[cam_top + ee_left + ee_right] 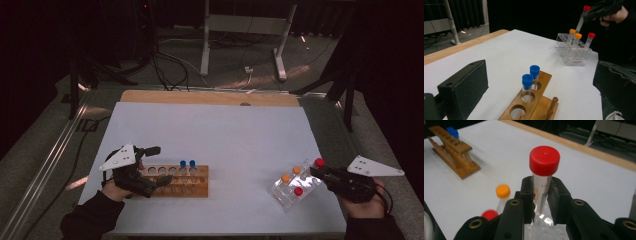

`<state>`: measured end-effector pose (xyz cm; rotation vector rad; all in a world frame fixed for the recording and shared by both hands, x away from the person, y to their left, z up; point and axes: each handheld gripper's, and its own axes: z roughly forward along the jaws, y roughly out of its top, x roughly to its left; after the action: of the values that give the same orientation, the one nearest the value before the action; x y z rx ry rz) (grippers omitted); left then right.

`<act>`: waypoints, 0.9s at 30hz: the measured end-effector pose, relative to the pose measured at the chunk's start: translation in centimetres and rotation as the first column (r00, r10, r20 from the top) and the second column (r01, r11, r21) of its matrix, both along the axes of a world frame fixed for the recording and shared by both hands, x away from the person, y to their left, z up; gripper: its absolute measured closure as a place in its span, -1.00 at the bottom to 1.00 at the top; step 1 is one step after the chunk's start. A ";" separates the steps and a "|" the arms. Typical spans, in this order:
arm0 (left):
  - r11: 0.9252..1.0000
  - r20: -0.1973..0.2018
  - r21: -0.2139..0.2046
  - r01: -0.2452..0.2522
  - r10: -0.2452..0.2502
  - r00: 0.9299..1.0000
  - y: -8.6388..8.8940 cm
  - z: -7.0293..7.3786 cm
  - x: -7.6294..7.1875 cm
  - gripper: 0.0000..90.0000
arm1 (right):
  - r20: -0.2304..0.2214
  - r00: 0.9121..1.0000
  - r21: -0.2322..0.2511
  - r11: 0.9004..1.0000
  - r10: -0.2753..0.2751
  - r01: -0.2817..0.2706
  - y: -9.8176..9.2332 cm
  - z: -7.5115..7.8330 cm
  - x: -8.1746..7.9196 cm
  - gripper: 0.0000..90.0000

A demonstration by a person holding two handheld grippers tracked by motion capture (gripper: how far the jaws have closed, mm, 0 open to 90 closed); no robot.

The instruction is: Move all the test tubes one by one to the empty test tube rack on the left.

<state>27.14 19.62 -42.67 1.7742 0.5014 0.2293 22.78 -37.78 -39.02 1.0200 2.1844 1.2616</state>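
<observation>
Surface: white sheet over a wooden table, dark room behind
Held tube: red-capped tube clamped just under its cap by the right gripper, long axis near upright, lower end above the clear rack
Clear rack: two orange-capped tubes and one more red-capped tube stand in it
Target side: wooden rack with two blue-capped tubes lies well apart, across the sheet toward the left hand
Left gripper: jaws spread wide, straddling the wooden rack's end, nothing pinched
Right hand pose: low at the table's near right corner, gripper pointing inward
</observation>
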 end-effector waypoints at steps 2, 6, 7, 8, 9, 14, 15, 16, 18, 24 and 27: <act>1.000 -0.001 0.000 0.001 -0.001 1.000 -0.1 0.0 0.0 -0.98 | 0.009 1.000 -0.004 1.000 0.001 -0.001 0.0 1.0 0.1 0.65; 1.000 0.003 0.004 0.005 -0.005 1.000 -0.1 0.2 0.0 -0.98 | 0.039 0.999 -0.018 1.000 0.010 -0.010 0.3 2.8 0.5 0.65; 1.000 0.002 0.000 0.007 -0.007 1.000 -0.1 0.2 0.0 -0.98 | 0.046 0.999 -0.015 1.000 0.016 -0.015 0.4 3.2 0.5 0.65; 1.000 0.003 0.001 0.006 -0.006 1.000 -0.2 0.3 0.0 -0.98 | 0.055 0.998 -0.020 1.000 0.021 -0.020 0.6 3.6 0.6 0.65; 1.000 0.004 0.003 0.007 -0.007 1.000 -0.2 0.3 0.0 -0.98 | 0.063 0.998 -0.025 0.999 0.027 -0.026 0.7 4.0 0.7 0.65; 1.000 0.005 0.004 0.013 -0.013 1.000 -0.3 0.5 0.0 -0.98 | 0.086 0.995 -0.019 0.998 0.058 -0.056 1.6 5.2 1.2 0.65; 1.000 0.006 0.005 0.015 -0.015 1.000 -0.3 0.5 0.0 -0.98 | 0.084 0.994 -0.017 0.998 0.067 -0.066 1.9 5.3 1.3 0.65; 1.000 0.005 0.007 0.017 -0.017 1.000 -0.3 0.5 0.0 -0.98 | 0.082 0.994 -0.014 0.997 0.076 -0.075 2.1 5.3 1.5 0.65; 1.000 0.007 0.012 0.017 -0.017 1.000 -0.4 0.6 0.0 -0.98 | 0.075 0.993 -0.007 0.995 0.096 -0.096 2.7 5.2 1.8 0.65; 0.999 -0.016 0.012 0.036 -0.036 0.999 -1.0 1.0 0.0 -0.98 | 0.052 0.986 0.022 0.987 0.160 -0.161 4.8 4.6 2.5 0.65; 0.999 -0.023 0.005 0.043 -0.043 0.999 -1.3 1.2 0.0 -0.98 | 0.045 0.980 0.032 0.980 0.196 -0.197 6.0 4.3 2.7 0.65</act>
<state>27.16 18.32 -41.42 1.7925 0.4794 0.1806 25.51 -31.78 -34.69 0.7987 2.2831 1.3997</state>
